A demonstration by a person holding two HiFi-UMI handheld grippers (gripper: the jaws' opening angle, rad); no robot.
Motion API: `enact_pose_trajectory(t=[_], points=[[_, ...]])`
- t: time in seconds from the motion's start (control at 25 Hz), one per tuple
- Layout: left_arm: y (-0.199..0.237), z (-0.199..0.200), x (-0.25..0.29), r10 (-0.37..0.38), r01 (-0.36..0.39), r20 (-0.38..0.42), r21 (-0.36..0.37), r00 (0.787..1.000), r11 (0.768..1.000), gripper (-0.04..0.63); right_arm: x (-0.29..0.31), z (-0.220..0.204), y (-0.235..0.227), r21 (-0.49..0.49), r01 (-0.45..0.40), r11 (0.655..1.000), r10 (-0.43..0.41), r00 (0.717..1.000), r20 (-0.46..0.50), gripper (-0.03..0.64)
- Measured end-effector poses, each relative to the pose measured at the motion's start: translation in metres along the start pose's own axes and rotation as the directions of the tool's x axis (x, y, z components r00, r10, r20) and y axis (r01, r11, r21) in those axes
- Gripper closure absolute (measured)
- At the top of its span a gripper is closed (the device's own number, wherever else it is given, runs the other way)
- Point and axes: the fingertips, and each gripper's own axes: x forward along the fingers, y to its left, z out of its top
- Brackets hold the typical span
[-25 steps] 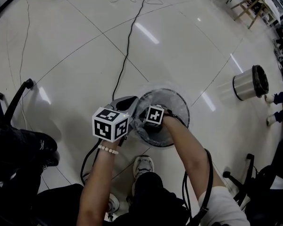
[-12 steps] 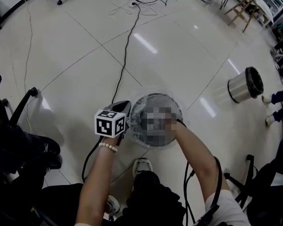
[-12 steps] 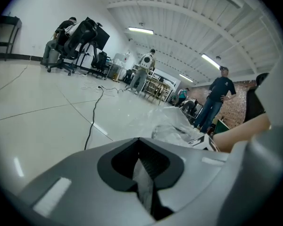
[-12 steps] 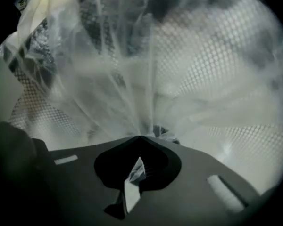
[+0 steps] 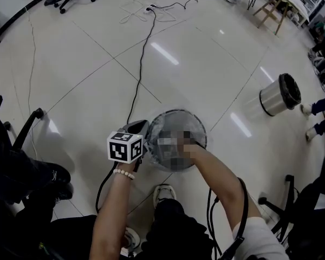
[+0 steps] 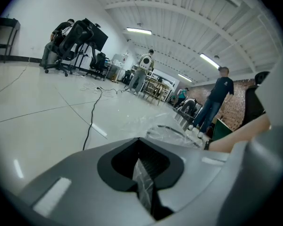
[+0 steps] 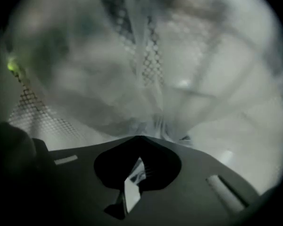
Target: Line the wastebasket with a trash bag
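Observation:
The round black mesh wastebasket (image 5: 197,124) stands on the floor in front of my feet, with a clear trash bag (image 5: 160,124) draped in and over it. My left gripper (image 5: 145,130) sits at the basket's left rim, shut on a strip of the clear bag film (image 6: 144,185); the rim (image 6: 175,133) shows just beyond the jaws. My right gripper (image 7: 133,175) points down inside the basket, shut on a fold of bag film (image 7: 131,188), with mesh (image 7: 153,65) visible through the plastic. In the head view a blurred patch covers the right gripper.
A shiny metal bin (image 5: 279,95) lies on its side at the right, near someone's feet (image 5: 314,110). A black cable (image 5: 142,58) runs across the tiles to the basket. Chair bases stand at the left (image 5: 23,124) and lower right (image 5: 276,206).
My right hand has lifted a little inside the basket and its wrist has rolled. The left gripper has kept its hold at the rim.

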Motion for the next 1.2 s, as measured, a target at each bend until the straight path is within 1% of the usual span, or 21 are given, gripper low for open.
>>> enact_pose_trajectory(t=[0.04, 0.12, 0.16, 0.2, 0.28, 0.32, 0.4, 0.44, 0.48, 0.52, 0.56, 0.6, 0.68, 0.72, 0.8, 0.84, 0.92, 0.96, 1.04, 1.08, 1.2], points=[[0.0, 0.001, 0.0, 0.0, 0.0, 0.001, 0.001, 1.0, 1.0, 0.583, -0.002, -0.001, -0.007, -0.007, 0.046, 0.999, -0.046, 0.999, -0.024, 0.617], [0.0, 0.001, 0.001, 0.0, 0.0, 0.001, 0.001, 1.0, 1.0, 0.583, -0.013, -0.008, -0.036, 0.078, 0.183, 0.98, -0.178, 0.982, -0.067, 0.617], [0.0, 0.0, 0.002, 0.001, -0.001, 0.0, -0.001, 1.0, 1.0, 0.583, -0.018, -0.009, -0.04, 0.118, 0.2, 0.973, -0.192, 0.978, -0.079, 0.617], [0.001, 0.0, 0.002, 0.002, -0.002, -0.002, -0.004, 1.0, 1.0, 0.583, -0.018, -0.006, -0.033, 0.128, 0.163, 0.978, -0.155, 0.985, -0.075, 0.617], [0.002, -0.004, 0.002, 0.004, -0.004, -0.009, -0.009, 1.0, 1.0, 0.583, -0.013, -0.001, -0.016, 0.108, 0.07, 0.992, -0.066, 0.997, -0.039, 0.617], [0.003, -0.005, 0.003, 0.004, -0.004, -0.012, -0.009, 1.0, 1.0, 0.583, -0.016, -0.001, -0.023, 0.146, 0.085, 0.986, -0.085, 0.996, -0.007, 0.617], [0.004, -0.007, 0.003, 0.004, -0.004, -0.019, -0.004, 1.0, 1.0, 0.583, -0.035, -0.005, -0.046, 0.252, 0.152, 0.956, -0.172, 0.983, 0.059, 0.617], [0.005, -0.008, 0.003, 0.005, -0.005, -0.021, -0.004, 1.0, 1.0, 0.583, -0.04, -0.006, -0.043, 0.225, 0.149, 0.963, -0.168, 0.983, 0.069, 0.617], [0.006, -0.008, 0.002, 0.008, -0.008, -0.022, -0.006, 1.0, 1.0, 0.583, -0.039, -0.005, -0.03, 0.137, 0.124, 0.983, -0.133, 0.989, 0.058, 0.617], [0.008, -0.008, 0.001, 0.013, -0.013, -0.022, -0.009, 1.0, 1.0, 0.583, -0.034, -0.005, -0.017, 0.047, 0.105, 0.993, -0.107, 0.994, 0.037, 0.617], [0.009, -0.008, 0.0, 0.016, -0.016, -0.022, -0.011, 1.0, 1.0, 0.583, -0.031, -0.006, -0.012, 0.01, 0.115, 0.993, -0.115, 0.993, 0.024, 0.617], [0.009, -0.007, 0.0, 0.017, -0.017, -0.021, -0.01, 1.0, 1.0, 0.583, -0.032, -0.008, -0.017, 0.033, 0.151, 0.988, -0.152, 0.988, 0.03, 0.617], [0.007, -0.005, 0.001, 0.013, -0.013, -0.017, -0.004, 1.0, 1.0, 0.583, -0.048, -0.009, -0.033, 0.132, 0.207, 0.969, -0.218, 0.973, 0.07, 0.617], [0.006, -0.004, 0.001, 0.012, -0.012, -0.014, -0.003, 1.0, 1.0, 0.583, -0.055, -0.007, -0.031, 0.124, 0.201, 0.972, -0.212, 0.974, 0.082, 0.617], [0.006, -0.002, 0.0, 0.014, -0.014, -0.01, -0.008, 1.0, 1.0, 0.583, -0.059, 0.001, -0.012, -0.033, 0.172, 0.985, -0.17, 0.984, 0.058, 0.617], [0.006, -0.002, -0.001, 0.015, -0.015, -0.01, -0.012, 1.0, 1.0, 0.583, -0.06, 0.004, -0.01, -0.09, 0.19, 0.978, -0.187, 0.982, 0.037, 0.617], [0.006, -0.003, -0.004, 0.018, -0.018, -0.012, -0.014, 1.0, 1.0, 0.583, -0.072, 0.005, -0.022, -0.081, 0.265, 0.961, -0.264, 0.964, 0.019, 0.617], [0.005, -0.003, -0.005, 0.018, -0.018, -0.012, -0.012, 1.0, 1.0, 0.583, -0.078, 0.005, -0.021, -0.086, 0.26, 0.962, -0.261, 0.965, 0.008, 0.617], [0.005, -0.003, -0.005, 0.019, -0.019, -0.013, -0.011, 1.0, 1.0, 0.583, -0.086, 0.005, -0.007, -0.165, 0.208, 0.964, -0.217, 0.976, -0.034, 0.617], [0.005, -0.003, -0.006, 0.022, -0.023, -0.015, -0.011, 1.0, 1.0, 0.583, -0.091, 0.006, -0.006, -0.191, 0.218, 0.957, -0.23, 0.972, -0.045, 0.617], [0.005, -0.004, -0.01, 0.036, -0.036, -0.02, -0.003, 0.999, 0.999, 0.583, -0.122, 0.012, -0.012, -0.171, 0.315, 0.934, -0.323, 0.946, -0.019, 0.617]])
